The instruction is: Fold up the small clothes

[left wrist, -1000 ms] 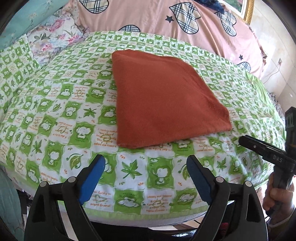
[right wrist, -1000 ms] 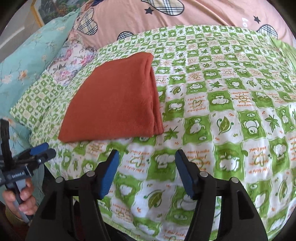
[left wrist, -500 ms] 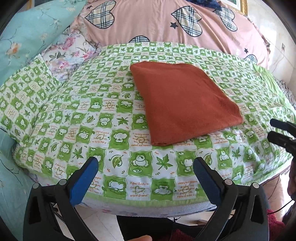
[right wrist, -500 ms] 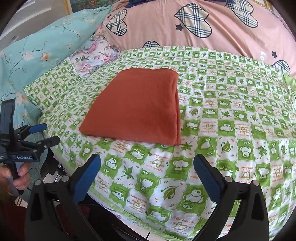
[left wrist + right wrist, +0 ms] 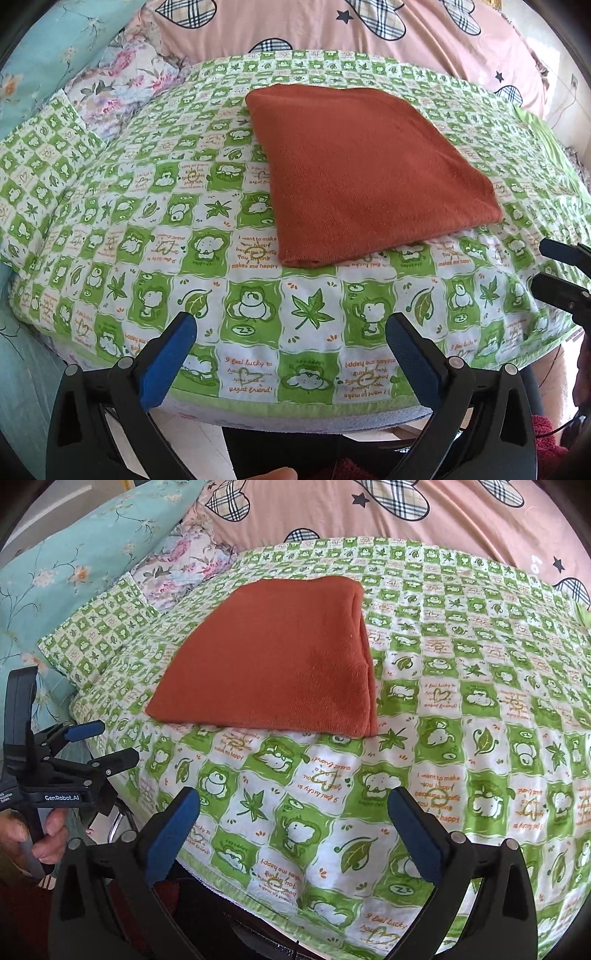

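Covering your bed, the green-checked sheet (image 5: 258,302) carries a folded rust cloth (image 5: 365,162) mid-frame; both your left gripper (image 5: 291,354) and right gripper (image 5: 293,834) gape empty.

a green-and-white checked cartoon-print bedsheet (image 5: 255,302) was spread over the bed. a pink quilt with plaid hearts (image 5: 461,513) was piled at its far side, beside a floral pillow (image 5: 181,561) and a teal flowered pillow (image 5: 74,565).
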